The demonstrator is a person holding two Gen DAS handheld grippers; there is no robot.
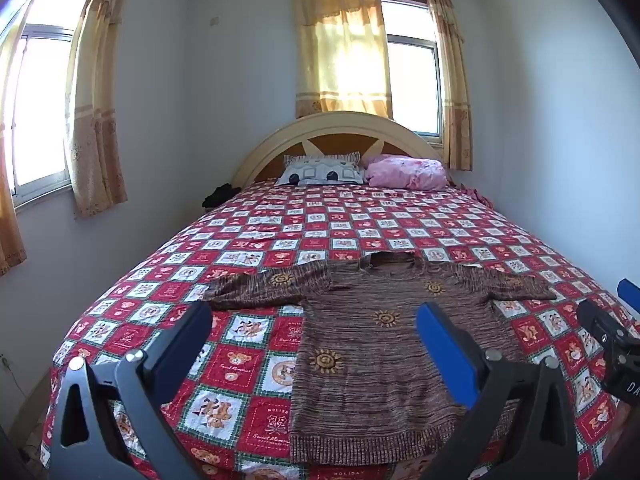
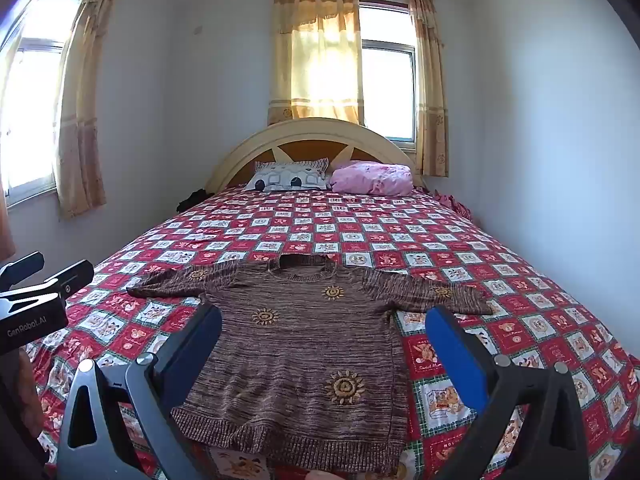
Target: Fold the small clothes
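Note:
A small brown knitted sweater (image 1: 372,344) with yellow sun motifs lies flat on the bed, sleeves spread, hem toward me; it also shows in the right wrist view (image 2: 304,352). My left gripper (image 1: 314,312) is open and empty, held above the sweater's left side. My right gripper (image 2: 324,316) is open and empty, held above the sweater's body, near the hem. The right gripper's body shows at the right edge of the left wrist view (image 1: 612,344); the left gripper shows at the left edge of the right wrist view (image 2: 36,300).
The bed has a red and white checked cover (image 1: 280,236). Two pillows (image 1: 324,172) lie against a curved headboard (image 1: 340,128). Walls and curtained windows stand on the left and behind. Dark clothing (image 1: 220,196) lies at the bed's far left.

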